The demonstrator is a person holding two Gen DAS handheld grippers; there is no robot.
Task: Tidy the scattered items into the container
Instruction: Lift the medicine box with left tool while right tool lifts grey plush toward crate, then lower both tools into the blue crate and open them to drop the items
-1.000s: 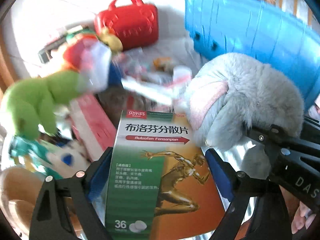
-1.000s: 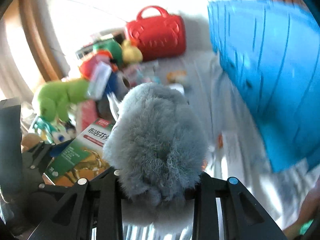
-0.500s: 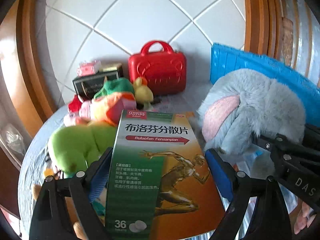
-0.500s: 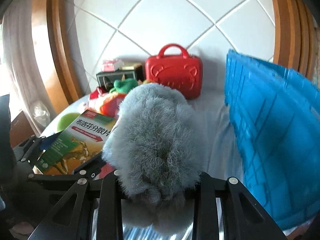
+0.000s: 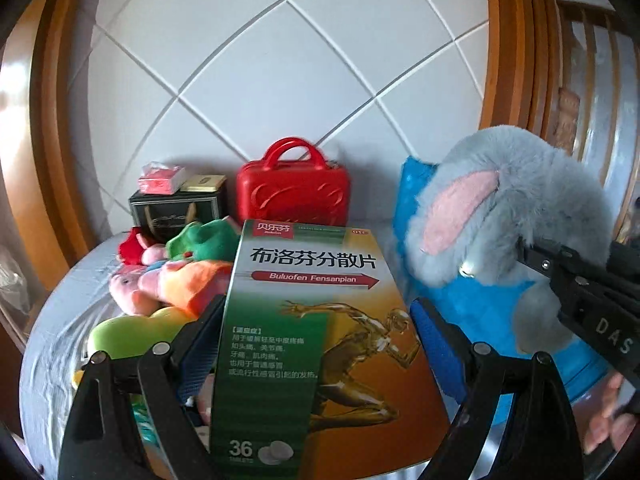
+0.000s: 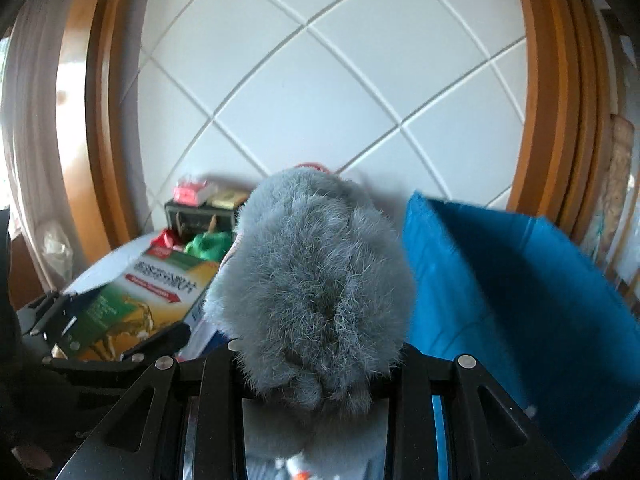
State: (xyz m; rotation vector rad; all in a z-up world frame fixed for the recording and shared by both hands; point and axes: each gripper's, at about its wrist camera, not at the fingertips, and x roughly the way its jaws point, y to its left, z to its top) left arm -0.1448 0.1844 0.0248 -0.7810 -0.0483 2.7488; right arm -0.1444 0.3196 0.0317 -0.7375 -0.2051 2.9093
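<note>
Two tools, medicine box (image 5: 320,332) and grey plush (image 6: 316,292) clamped between fingers.

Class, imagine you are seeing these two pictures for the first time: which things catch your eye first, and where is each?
The green-and-orange medicine box fills the middle of the left view, clamped in the left gripper. The fluffy grey plush toy, in the right gripper, hides the centre of the right view, with the blue container to its right.
</note>
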